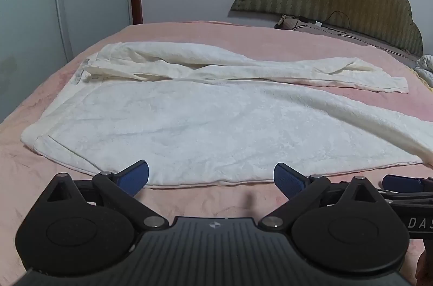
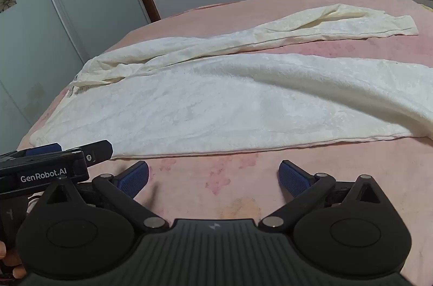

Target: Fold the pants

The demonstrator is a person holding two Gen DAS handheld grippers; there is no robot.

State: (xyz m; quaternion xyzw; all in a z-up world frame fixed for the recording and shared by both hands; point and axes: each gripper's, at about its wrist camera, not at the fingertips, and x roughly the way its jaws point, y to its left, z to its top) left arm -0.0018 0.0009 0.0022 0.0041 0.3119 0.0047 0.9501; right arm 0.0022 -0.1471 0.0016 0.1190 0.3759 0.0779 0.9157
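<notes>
While the cream pants (image 1: 216,121) lie spread flat across the middle of the pink bed (image 1: 189,202), one leg runs out of both views at the right edge. Left tongs (image 1: 211,177) and right tongs (image 2: 213,177) hover released above the near bed edge, grasping nothing.

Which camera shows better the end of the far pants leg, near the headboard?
The right wrist view. There the far leg's cuff lies open to sight, its end edge plain against the pink bedspread. The left wrist view shows the same cuff too, but smaller and flatter.
</notes>
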